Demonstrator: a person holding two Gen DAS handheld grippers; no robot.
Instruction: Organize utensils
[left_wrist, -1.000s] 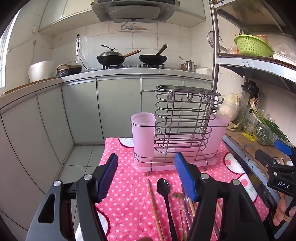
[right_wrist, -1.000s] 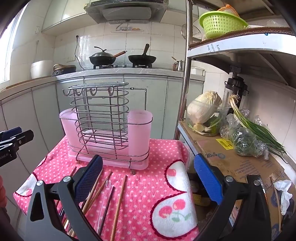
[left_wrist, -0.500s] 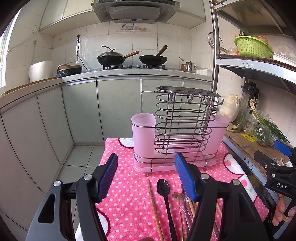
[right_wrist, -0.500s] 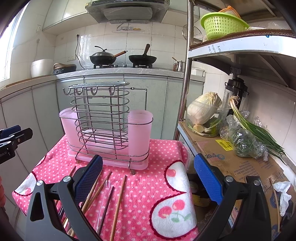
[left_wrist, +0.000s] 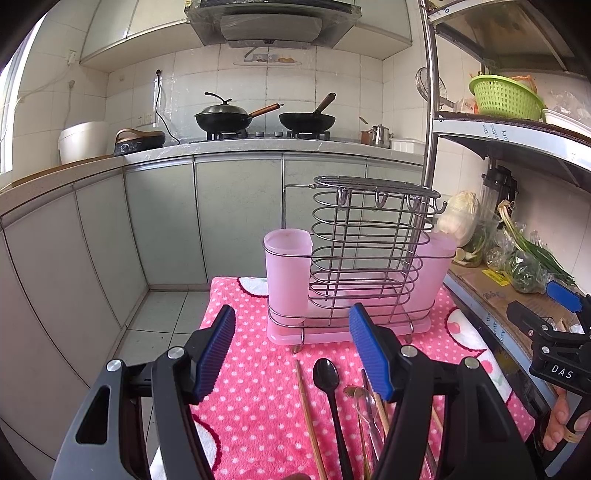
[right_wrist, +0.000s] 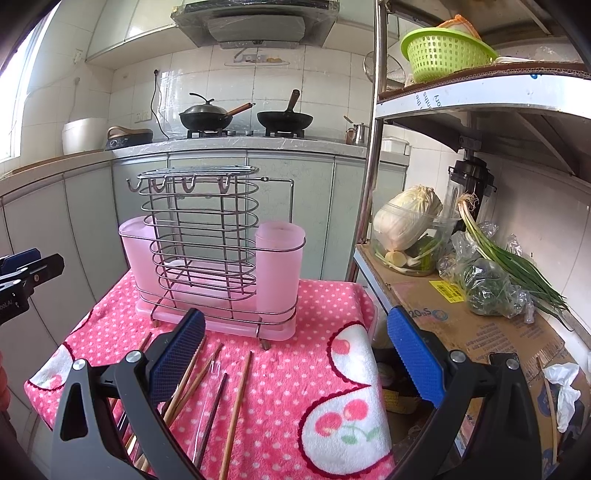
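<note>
A wire utensil rack (left_wrist: 364, 254) (right_wrist: 201, 240) with pink cups (left_wrist: 288, 269) (right_wrist: 279, 266) at both ends stands at the back of a pink polka-dot towel (left_wrist: 258, 387) (right_wrist: 295, 354). In front of it lie a black spoon (left_wrist: 327, 376), a wooden chopstick (left_wrist: 308, 410), a metal spoon (left_wrist: 364, 400) and several chopsticks (right_wrist: 236, 402). My left gripper (left_wrist: 291, 352) hovers open above the towel's near left, nothing between its blue pads. My right gripper (right_wrist: 295, 354) is open too, above the towel's right side. Each gripper shows at the edge of the other's view.
A metal shelf unit on the right holds a cabbage (right_wrist: 406, 218), bagged greens (right_wrist: 491, 284), cardboard (right_wrist: 461, 325) and a green basket (right_wrist: 443, 51). Grey cabinets and a counter with two pans (left_wrist: 221, 118) stand behind. The tiled floor (left_wrist: 162, 321) lies left of the small table.
Almost nothing has changed; both grippers stay open and hold nearly still, with only a slight drift of the views.
</note>
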